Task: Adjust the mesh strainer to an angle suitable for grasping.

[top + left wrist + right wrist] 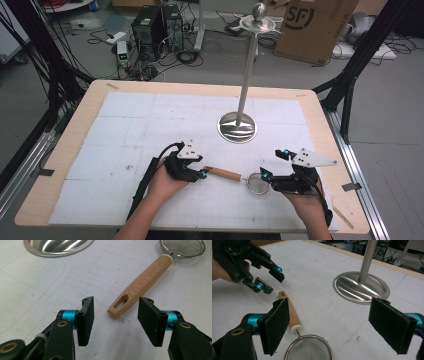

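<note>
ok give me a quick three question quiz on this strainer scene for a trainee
1. True or false: the left gripper is clamped on the strainer's wooden handle.
2. The mesh bowl of the strainer lies nearest to: A the left gripper, B the right gripper, C the steel stand.
3. What does the strainer rest on?

Key
1. False: its jaws stand apart, with the handle's end just ahead of them, untouched.
2. B
3. The white mat on the table.
</note>
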Motion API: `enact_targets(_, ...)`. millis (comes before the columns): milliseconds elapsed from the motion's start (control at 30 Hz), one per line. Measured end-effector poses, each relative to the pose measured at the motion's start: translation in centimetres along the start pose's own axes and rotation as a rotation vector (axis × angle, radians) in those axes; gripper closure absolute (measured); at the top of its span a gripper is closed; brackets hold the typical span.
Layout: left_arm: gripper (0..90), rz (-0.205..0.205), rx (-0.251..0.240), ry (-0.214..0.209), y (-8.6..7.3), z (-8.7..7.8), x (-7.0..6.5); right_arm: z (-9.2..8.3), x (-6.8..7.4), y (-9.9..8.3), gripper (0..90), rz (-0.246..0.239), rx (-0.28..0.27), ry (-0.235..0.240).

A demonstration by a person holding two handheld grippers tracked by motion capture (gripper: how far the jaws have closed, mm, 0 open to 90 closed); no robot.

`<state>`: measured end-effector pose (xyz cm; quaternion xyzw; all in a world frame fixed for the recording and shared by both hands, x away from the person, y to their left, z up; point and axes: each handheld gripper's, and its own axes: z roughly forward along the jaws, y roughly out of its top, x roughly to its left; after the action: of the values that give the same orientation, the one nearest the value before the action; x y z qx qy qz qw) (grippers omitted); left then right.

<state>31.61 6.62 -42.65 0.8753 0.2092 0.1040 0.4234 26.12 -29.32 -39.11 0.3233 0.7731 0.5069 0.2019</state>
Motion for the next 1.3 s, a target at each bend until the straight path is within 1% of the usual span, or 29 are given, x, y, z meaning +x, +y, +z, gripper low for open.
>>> enact_targets(33,46.6,-0.012,-0.014,-0.006,-0.1,-0.4,0.0,0.0,0.0,0.0,16.2,0.000,0.000,0.000)
enact_targets(167,43.9,-0.019,-0.063,-0.010,-0.6,-1.9,0.1,0.1,0.1,0.0,16.2,-0.005,0.004,-0.001)
enact_targets(200,43.4,-0.027,-0.077,-0.015,-0.8,-2.2,0.2,0.2,0.1,0.0,16.2,-0.008,0.006,-0.003)
enact_targets(233,39.6,-0.025,-0.091,-0.016,-0.9,-2.4,0.3,0.2,0.1,0.0,16.2,-0.006,0.007,0.000)
enact_targets(300,38.9,-0.026,-0.102,-0.014,-1.2,-3.0,0.4,0.2,0.1,0.0,16.2,-0.009,0.009,0.001)
enact_targets(433,36.5,-0.061,-0.131,-0.006,-1.7,-4.1,1.1,0.1,-0.1,-0.1,16.2,-0.006,0.010,-0.008)
enact_targets(533,35.4,-0.078,-0.164,-0.014,-1.9,-5.1,1.5,0.1,-0.1,-0.1,16.2,-0.002,0.012,-0.008)
enact_targets(667,33.5,-0.089,-0.204,-0.018,-2.2,-6.4,2.0,0.4,0.0,-0.1,16.2,-0.013,0.017,0.000)
enact_targets(867,27.6,-0.101,-0.237,-0.005,-2.8,-7.6,2.7,0.7,0.0,-0.1,16.2,-0.007,0.023,0.001)
enact_targets(933,25.1,-0.103,-0.248,0.002,-2.9,-7.8,2.9,0.8,0.0,-0.2,16.2,-0.006,0.023,0.002)
enact_targets(1100,20.0,-0.112,-0.272,0.003,-3.0,-8.3,3.1,1.2,0.1,-0.3,16.2,-0.004,0.036,0.009)
enact_targets(1133,19.4,-0.111,-0.272,0.004,-3.0,-8.3,3.2,1.3,0.1,-0.3,16.2,-0.010,0.038,0.010)
enact_targets(1300,17.8,-0.115,-0.286,0.009,-3.1,-8.8,3.4,1.4,0.3,-0.3,16.2,-0.010,0.042,0.016)
